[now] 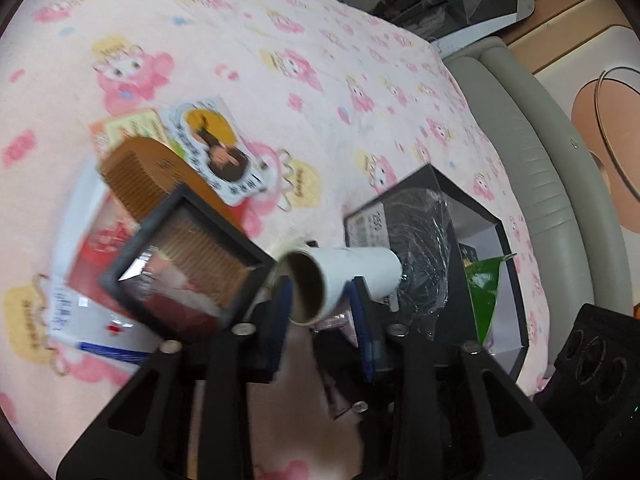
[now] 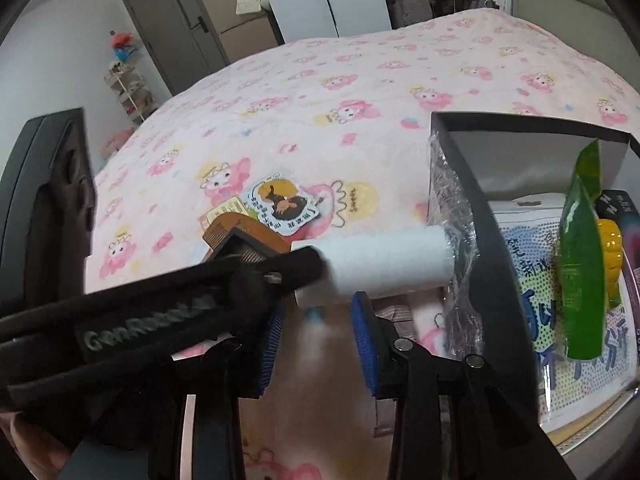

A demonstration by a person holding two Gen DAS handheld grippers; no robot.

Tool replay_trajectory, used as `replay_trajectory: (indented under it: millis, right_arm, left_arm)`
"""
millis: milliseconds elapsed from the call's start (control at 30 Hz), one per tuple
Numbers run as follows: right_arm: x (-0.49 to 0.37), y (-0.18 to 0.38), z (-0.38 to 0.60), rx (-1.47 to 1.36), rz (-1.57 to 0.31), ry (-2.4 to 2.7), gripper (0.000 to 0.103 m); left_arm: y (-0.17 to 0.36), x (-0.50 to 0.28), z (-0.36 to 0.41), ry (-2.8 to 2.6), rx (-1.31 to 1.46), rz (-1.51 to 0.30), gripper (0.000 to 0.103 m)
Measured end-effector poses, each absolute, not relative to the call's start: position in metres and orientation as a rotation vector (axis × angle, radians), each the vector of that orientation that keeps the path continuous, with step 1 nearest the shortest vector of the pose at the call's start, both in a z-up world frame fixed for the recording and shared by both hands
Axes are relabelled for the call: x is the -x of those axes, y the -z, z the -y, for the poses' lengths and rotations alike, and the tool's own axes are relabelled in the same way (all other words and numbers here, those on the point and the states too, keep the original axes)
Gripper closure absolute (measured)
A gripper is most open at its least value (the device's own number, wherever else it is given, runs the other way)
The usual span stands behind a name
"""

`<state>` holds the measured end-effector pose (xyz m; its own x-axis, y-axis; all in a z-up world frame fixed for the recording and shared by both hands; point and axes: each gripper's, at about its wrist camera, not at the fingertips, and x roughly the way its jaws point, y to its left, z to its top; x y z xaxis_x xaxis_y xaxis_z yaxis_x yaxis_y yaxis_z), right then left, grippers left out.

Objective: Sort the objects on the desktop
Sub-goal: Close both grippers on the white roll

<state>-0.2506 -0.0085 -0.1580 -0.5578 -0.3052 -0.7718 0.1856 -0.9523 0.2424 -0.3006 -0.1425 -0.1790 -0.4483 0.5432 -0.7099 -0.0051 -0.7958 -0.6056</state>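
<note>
A white roll (image 1: 352,266) with a brown cardboard core lies across the pink blanket, its far end in crinkled clear wrap (image 1: 424,240) against the black box (image 1: 506,248). My left gripper (image 1: 322,312) is shut on the roll's near end, one blue pad on each side. In the right wrist view the same roll (image 2: 380,264) runs sideways, with the left gripper (image 2: 304,270) clamped on its left end. My right gripper (image 2: 318,320) hovers just below the roll, open, with only blanket showing between its blue pads.
A wooden comb (image 1: 136,176), a black-framed square object (image 1: 188,264), a cartoon card (image 1: 216,152) and a red-and-white box (image 1: 92,280) lie left of the roll. The black box (image 2: 520,128) holds a green packet (image 2: 580,264), a yellow item (image 2: 610,248) and a printed pack (image 2: 532,280).
</note>
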Motion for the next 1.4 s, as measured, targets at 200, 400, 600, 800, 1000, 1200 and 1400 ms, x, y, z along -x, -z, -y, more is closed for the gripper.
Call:
replay_trajectory:
  millis: [200, 400, 600, 800, 1000, 1200, 1400]
  right_arm:
    - [0.251, 0.160, 0.010, -1.304, 0.164, 2.526, 0.072]
    - [0.239, 0.158, 0.009, -1.307, 0.139, 2.515, 0.072]
    - [0.216, 0.164, 0.008, -1.331, 0.093, 2.474, 0.072]
    - [0.198, 0.165, 0.003, -1.322, 0.079, 2.445, 0.072]
    - [0.207, 0.156, 0.003, -1.261, 0.146, 2.410, 0.069]
    - [0.235, 0.173, 0.020, -1.298, 0.188, 2.316, 0.064]
    - [0.242, 0.195, 0.029, -1.397, 0.290, 2.129, 0.064]
  left_arm:
    - [0.176, 0.292, 0.146, -2.335, 1.353, 0.817, 0.092]
    - [0.159, 0.264, 0.163, -2.399, 1.295, 0.831, 0.095]
    - [0.159, 0.232, 0.180, -2.425, 1.296, 0.880, 0.099]
    - [0.167, 0.198, 0.197, -2.451, 1.275, 0.957, 0.099]
    - [0.175, 0.171, 0.214, -2.473, 1.297, 0.988, 0.096]
    - [0.197, 0.158, 0.238, -2.467, 1.330, 1.119, 0.095]
    - [0.208, 0.157, 0.233, -2.454, 1.344, 1.140, 0.095]
